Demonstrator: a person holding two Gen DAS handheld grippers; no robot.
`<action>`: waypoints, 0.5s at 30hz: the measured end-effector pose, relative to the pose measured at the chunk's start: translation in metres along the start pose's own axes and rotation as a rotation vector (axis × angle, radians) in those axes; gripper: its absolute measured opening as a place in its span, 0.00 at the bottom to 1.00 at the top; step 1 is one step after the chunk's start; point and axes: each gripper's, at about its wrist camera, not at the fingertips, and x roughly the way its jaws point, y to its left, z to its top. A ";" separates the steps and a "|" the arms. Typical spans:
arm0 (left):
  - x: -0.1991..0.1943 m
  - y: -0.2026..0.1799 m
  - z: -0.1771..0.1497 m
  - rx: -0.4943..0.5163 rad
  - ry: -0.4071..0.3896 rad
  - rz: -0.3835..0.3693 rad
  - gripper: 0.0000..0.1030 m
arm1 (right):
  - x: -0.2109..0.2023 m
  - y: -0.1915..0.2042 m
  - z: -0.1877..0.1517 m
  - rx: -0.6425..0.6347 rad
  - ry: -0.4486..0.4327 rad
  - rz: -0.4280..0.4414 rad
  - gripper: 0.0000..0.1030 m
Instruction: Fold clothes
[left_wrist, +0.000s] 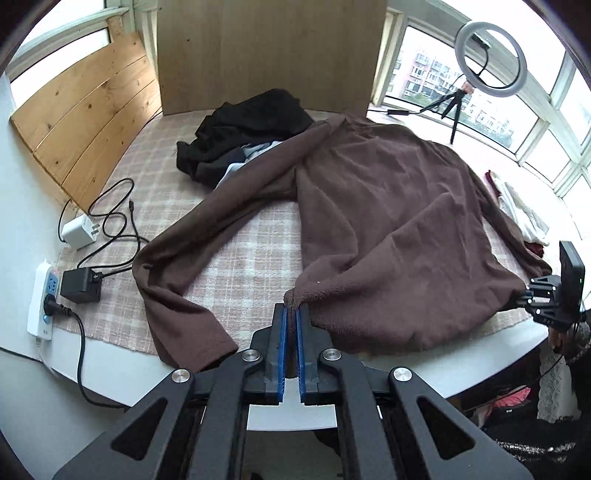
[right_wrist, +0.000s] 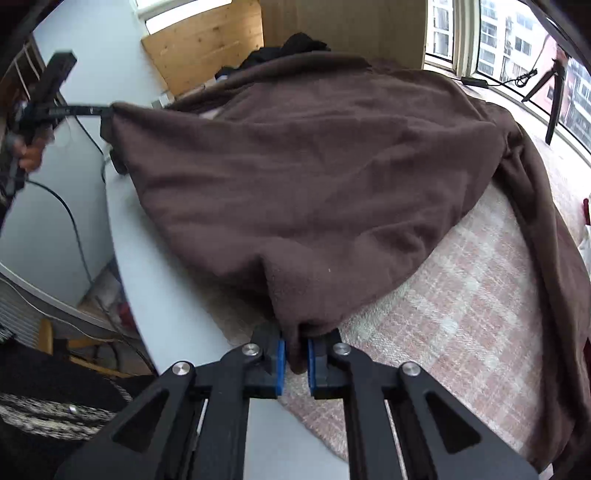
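Note:
A brown fleece top (left_wrist: 388, 221) lies spread on a pink plaid mat (left_wrist: 240, 251), its left sleeve (left_wrist: 177, 258) trailing toward the table's front edge. My left gripper (left_wrist: 293, 308) is shut on the hem's left corner, which bunches between the blue pads and is lifted. In the left wrist view my right gripper (left_wrist: 532, 295) pinches the hem's other corner. The right wrist view shows the same brown top (right_wrist: 314, 166) stretched taut, with my right gripper (right_wrist: 295, 343) shut on a fold of hem. My left gripper (right_wrist: 107, 110) holds the far corner there, in a person's hand (right_wrist: 31, 155).
A pile of dark clothes (left_wrist: 251, 125) sits behind the top. At left are a power strip (left_wrist: 44, 299), a white charger (left_wrist: 79, 232), a black adapter (left_wrist: 79, 284) and cables. Folded garments (left_wrist: 517, 214) lie at right. A ring light (left_wrist: 491, 59) stands by the window.

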 end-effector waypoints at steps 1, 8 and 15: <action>-0.011 -0.005 0.000 0.016 -0.008 -0.002 0.04 | -0.018 -0.004 0.004 0.035 -0.016 0.048 0.08; 0.013 -0.022 -0.034 0.061 0.137 0.018 0.05 | -0.153 -0.050 -0.006 0.376 -0.163 0.356 0.12; 0.055 -0.001 -0.064 -0.012 0.198 0.014 0.09 | -0.082 -0.066 -0.046 0.413 0.047 -0.062 0.40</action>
